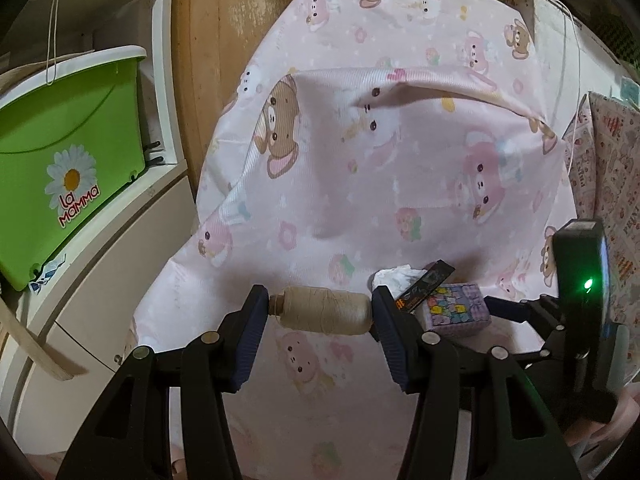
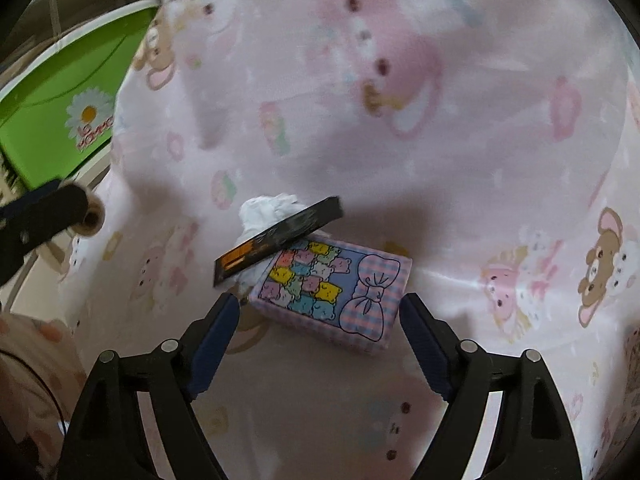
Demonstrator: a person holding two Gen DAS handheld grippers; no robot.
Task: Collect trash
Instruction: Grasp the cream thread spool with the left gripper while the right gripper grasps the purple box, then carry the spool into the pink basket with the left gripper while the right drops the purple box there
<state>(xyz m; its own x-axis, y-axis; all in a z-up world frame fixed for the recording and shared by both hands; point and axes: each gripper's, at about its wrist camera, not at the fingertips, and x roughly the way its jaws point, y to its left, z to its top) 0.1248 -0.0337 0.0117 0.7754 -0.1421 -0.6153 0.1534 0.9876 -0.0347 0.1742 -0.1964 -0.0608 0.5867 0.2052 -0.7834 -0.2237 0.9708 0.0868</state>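
Note:
My left gripper (image 1: 320,312) is shut on a beige spool of twine (image 1: 322,311), held end to end above the pink cartoon sheet (image 1: 360,184). To its right lie a crumpled white tissue (image 1: 394,276), a flat black packet (image 1: 426,286) and a pink-and-blue bear-print box (image 1: 460,312). In the right wrist view the box (image 2: 332,296) sits just ahead of my right gripper (image 2: 320,310), whose jaws stand wide and touch nothing. The black packet (image 2: 280,236) leans across the tissue (image 2: 268,210) and the box's far edge. The spool (image 2: 94,216) shows at the left edge.
A green plastic bin (image 1: 68,152) with a daisy sticker stands on a white shelf unit (image 1: 120,240) at the left, also in the right wrist view as the green bin (image 2: 76,96). A wooden door (image 1: 224,40) is behind the sheet. A patterned cloth (image 1: 612,168) hangs at the right.

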